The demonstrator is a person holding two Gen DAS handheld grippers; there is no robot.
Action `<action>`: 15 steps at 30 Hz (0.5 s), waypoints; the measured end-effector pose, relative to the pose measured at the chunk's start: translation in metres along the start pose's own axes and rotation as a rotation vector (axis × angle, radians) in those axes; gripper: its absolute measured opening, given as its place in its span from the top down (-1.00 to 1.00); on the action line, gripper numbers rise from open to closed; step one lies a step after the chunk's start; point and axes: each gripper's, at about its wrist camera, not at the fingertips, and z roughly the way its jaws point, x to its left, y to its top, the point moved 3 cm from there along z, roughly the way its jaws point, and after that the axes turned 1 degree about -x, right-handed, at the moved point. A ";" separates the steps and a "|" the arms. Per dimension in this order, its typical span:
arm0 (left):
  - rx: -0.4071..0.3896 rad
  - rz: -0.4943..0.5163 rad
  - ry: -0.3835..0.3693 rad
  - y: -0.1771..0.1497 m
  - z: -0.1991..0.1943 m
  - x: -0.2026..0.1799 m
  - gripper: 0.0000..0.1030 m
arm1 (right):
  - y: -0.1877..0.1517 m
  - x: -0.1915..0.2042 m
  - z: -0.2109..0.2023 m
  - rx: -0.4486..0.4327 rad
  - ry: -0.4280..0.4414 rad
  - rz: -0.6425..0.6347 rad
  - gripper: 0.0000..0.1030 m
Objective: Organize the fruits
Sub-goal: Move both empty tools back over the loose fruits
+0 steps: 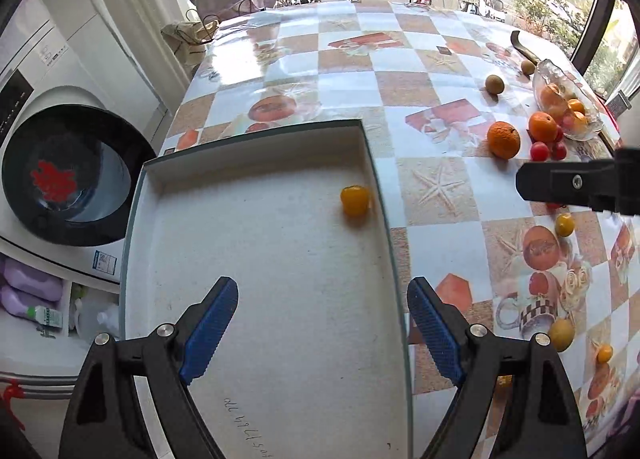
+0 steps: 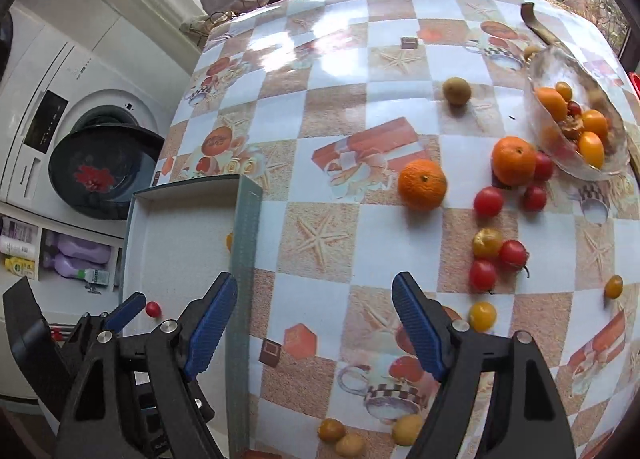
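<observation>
Step in hand, by judgement: sorting is at an early stage. The shallow white box (image 1: 256, 259) holds one yellow cherry tomato (image 1: 355, 200), and a small red one (image 2: 153, 309) shows in the right wrist view by the left tool's tip; whether it lies in the box or outside it cannot be told. Most fruit lies loose on the worktop (image 2: 352, 71).

Left hand-held gripper (image 1: 322, 333): jaws stand wide and hold nothing. It hovers over the box interior. The yellow cherry tomato lies ahead of it, slightly right, against the box's right wall.

Right hand-held gripper (image 2: 314, 325): jaws stand wide, empty. It hangs over the worktop just right of the box wall (image 2: 244, 259). Ahead and to its right lies a cluster of red and yellow cherry tomatoes (image 2: 494, 257); a single yellow cherry tomato (image 2: 482, 316) lies just beside its right finger. Further ahead sit two tangerines (image 2: 422, 184), apart from one another, and beyond them a brown kiwi-like fruit (image 2: 457, 90). A glass dish (image 2: 540, 71) at far right already carries mixed fruit. Small yellow fruits (image 2: 407, 429) lie close under the tool.

Next move, by judgement: the right tool needs to swing right, lower over the nearest yellow cherry tomato, and close gently, since the skin is soft and the fruit will roll.
</observation>
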 end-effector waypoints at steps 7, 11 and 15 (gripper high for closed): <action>-0.006 0.068 -0.069 0.019 -0.006 -0.057 -0.69 | -0.035 -0.089 -0.022 0.010 -0.124 0.118 -0.60; 0.004 0.103 -0.112 0.020 -0.007 -0.091 -0.69 | -0.050 -0.133 -0.032 0.015 -0.181 0.185 -0.60; 0.013 0.131 -0.151 0.020 -0.003 -0.126 -0.69 | -0.056 -0.164 -0.038 0.014 -0.219 0.225 -0.60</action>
